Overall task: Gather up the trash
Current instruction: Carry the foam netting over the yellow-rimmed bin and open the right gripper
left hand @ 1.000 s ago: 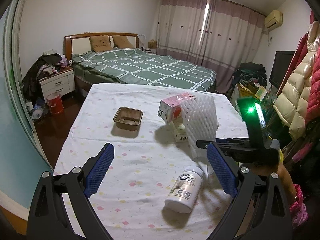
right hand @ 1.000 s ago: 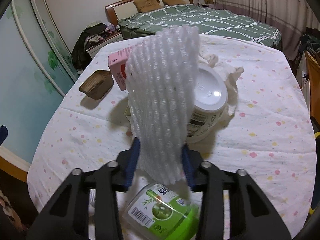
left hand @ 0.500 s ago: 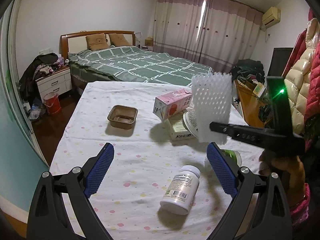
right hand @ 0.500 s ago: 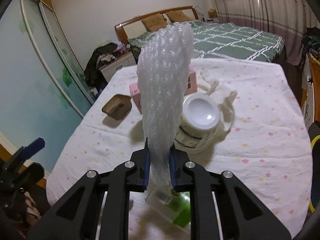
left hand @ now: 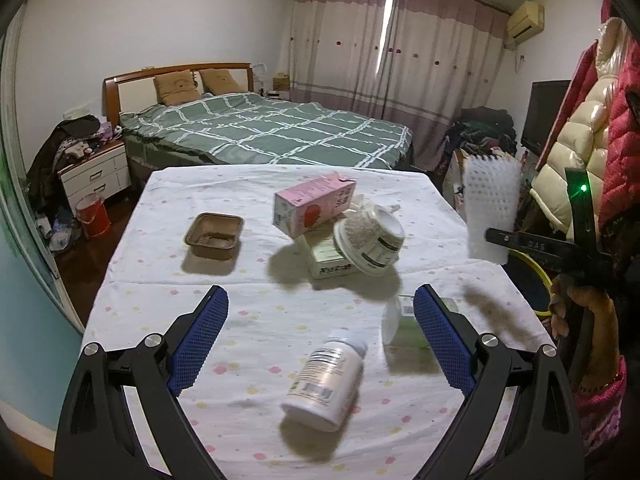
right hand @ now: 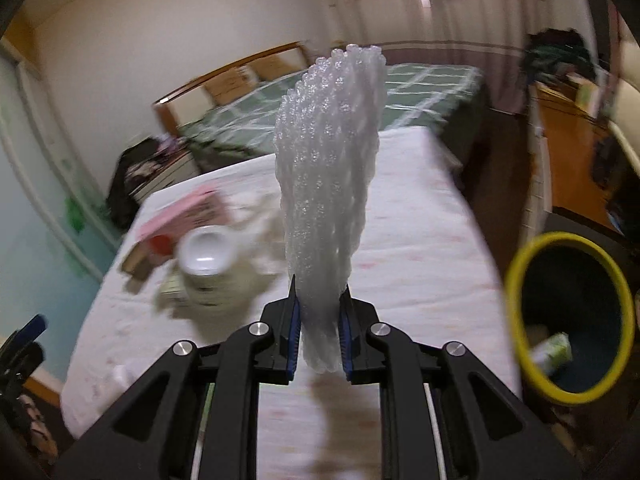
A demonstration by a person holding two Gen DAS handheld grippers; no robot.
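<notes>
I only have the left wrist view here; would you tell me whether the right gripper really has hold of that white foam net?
Observer: Yes, the right gripper has its blue pads pressed on the lower end of the foam net.
Operator: Thank you. Is a bin in its sight?
Observer: Yes, a yellow-rimmed bin stands just off the table, its mouth fully visible.
Operator: Is it empty?
Observer: No, a green-labelled item lies inside.
</notes>
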